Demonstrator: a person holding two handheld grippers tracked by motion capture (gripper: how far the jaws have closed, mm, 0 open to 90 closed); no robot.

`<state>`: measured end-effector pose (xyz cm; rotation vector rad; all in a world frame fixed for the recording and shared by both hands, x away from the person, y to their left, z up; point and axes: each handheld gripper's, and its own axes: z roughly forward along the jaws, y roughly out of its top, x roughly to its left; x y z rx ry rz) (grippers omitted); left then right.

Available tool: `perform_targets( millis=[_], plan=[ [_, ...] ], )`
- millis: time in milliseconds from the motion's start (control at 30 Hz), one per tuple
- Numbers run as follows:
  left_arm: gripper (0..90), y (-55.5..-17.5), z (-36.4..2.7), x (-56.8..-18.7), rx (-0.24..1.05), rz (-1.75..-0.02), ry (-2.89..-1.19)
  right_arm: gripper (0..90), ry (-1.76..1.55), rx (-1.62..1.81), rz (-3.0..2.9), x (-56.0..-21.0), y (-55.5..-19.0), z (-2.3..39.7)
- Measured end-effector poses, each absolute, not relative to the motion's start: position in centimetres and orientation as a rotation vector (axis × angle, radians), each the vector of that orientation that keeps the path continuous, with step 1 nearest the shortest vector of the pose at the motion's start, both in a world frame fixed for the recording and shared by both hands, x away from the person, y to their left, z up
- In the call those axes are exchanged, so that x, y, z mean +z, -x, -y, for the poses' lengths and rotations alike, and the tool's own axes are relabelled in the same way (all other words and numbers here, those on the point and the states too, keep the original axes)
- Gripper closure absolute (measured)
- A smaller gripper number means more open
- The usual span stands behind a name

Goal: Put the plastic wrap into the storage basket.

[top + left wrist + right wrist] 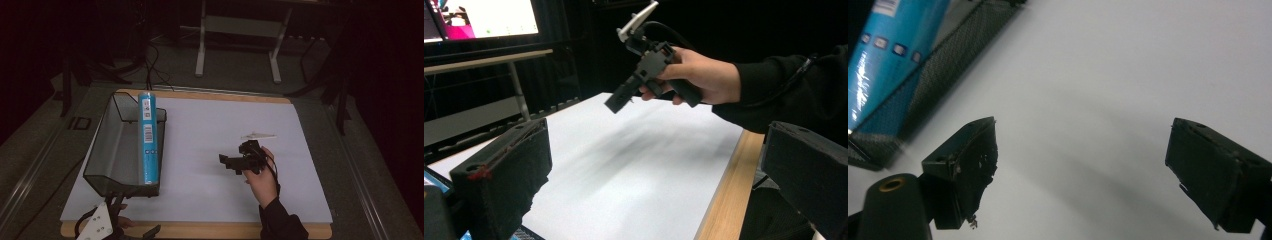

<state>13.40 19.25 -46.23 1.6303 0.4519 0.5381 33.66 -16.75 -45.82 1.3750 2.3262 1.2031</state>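
Far left in the high view, we see a black mesh basket on the white mat, its near corner close to the front edge. A long blue tube lies propped along the basket's right wall, far end poking above the rim; its label print is too small to read. In the right gripper view the tube and mesh are cut off at the top-left corner.

Bottom left of the high view, we see the left gripper low at the table's wooden front edge, grey plate up, mostly cut off by the frame and dark; fingertips barely show. In its own view the two black jaws stand wide apart with nothing but bare mat between them, so we call it spread open and empty. The left pad looks chipped, with red marks.

Mid-right, the right hand holds the right gripper above bare mat, pointing left toward the basket, well apart from it. We can't make out its jaws in the dark high view. Its own view shows the jaws gaping, nothing between, only mat below.

Beyond the hand lies a faint pale streak on the mat; we can't tell what it is. Room behind is too dark.
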Motion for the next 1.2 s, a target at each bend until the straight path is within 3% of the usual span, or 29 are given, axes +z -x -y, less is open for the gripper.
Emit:
perform_targets(
  millis=[467, 1200],
  plan=[
    [0.6, -13.4, -19.2, -46.2, 0.537, -0.449, -1.633, 13.5, -1.403, 1.154, -2.320, -47.3, -31.6, 20.7],
    [0.6, -13.4, -19.2, -46.3, 0.529, -0.446, -1.642, 13.4, -1.339, 1.119, -2.382, -48.9, -29.9, 22.3]
  ],
)
